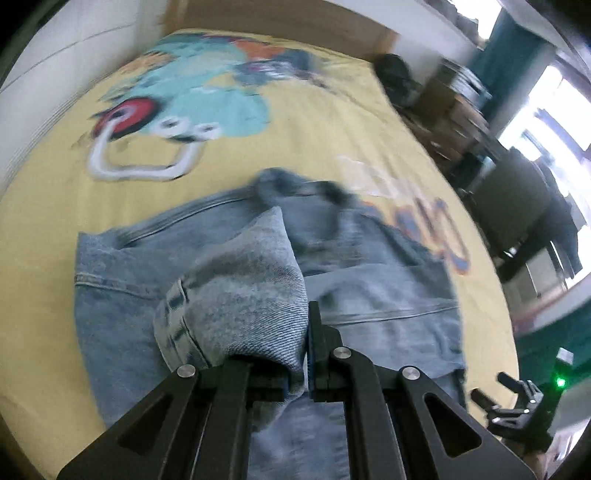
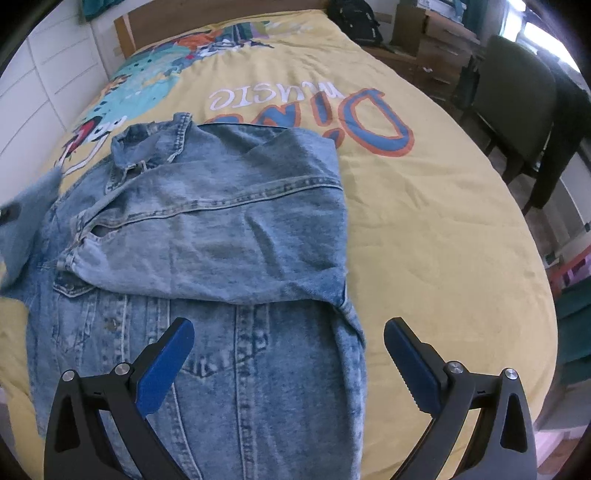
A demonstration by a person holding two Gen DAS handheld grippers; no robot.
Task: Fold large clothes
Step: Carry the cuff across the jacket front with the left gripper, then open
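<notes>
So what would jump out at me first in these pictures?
Probably the denim jacket, partly folded in the middle of a bright yellow bedspread printed with a cartoon and big "Dino music" lettering. The left gripper pinches a bunched jacket sleeve close to its camera, while the right gripper hangs open over the jacket's lower part.

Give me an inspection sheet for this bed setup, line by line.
Surface: yellow printed bedspread, smooth.
Job's things: denim jacket lying on the bedspread, one side folded across it.
Clutter: nothing seen on the bedspread.
Grippers: left gripper shut on the jacket's sleeve; right gripper open above the jacket, holding nothing.
Cables: nothing seen.
Surroundings: wooden headboard, dark bag beside the bed, green chair.
</notes>
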